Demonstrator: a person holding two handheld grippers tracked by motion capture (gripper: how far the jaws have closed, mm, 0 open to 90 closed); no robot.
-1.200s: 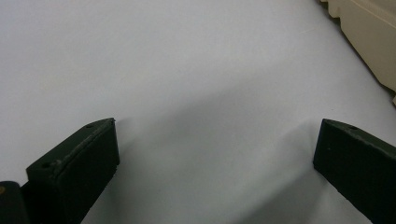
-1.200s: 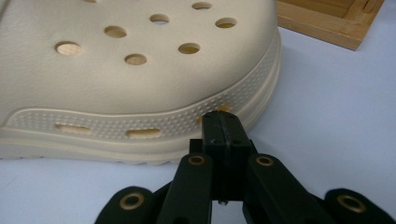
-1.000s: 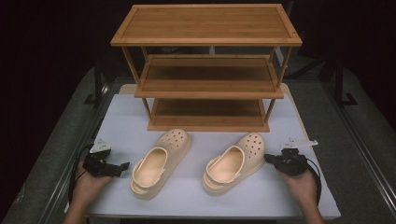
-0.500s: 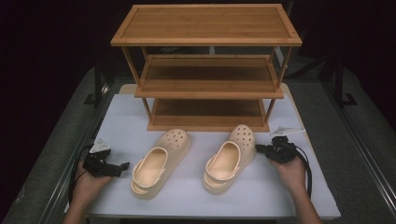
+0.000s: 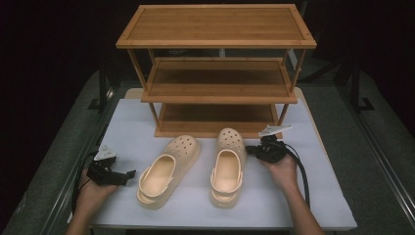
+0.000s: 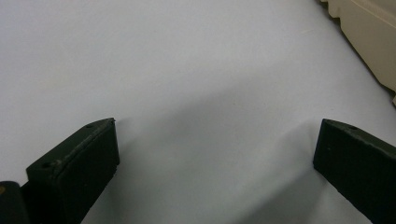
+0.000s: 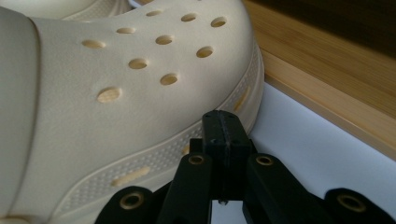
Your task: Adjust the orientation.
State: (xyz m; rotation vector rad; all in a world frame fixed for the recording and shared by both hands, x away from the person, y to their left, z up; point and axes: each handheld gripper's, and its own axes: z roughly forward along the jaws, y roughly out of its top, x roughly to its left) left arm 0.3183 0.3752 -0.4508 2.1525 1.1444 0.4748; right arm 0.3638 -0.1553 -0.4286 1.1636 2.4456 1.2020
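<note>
Near the surface's [image 5: 147, 122] middle, both cream clogs lie unshelved before the wooden shoe rack [image 5: 218, 73]; the right hand-held gripper [image 5: 250, 150], jaws together, touches the right clog [image 5: 227, 166]; the left hand-held gripper [image 5: 131, 174] rests apart, beside the left clog [image 5: 169, 169].

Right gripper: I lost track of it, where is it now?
In the high view the right gripper is right of centre, jaws shut against the right clog, just before the wooden rack.
</note>
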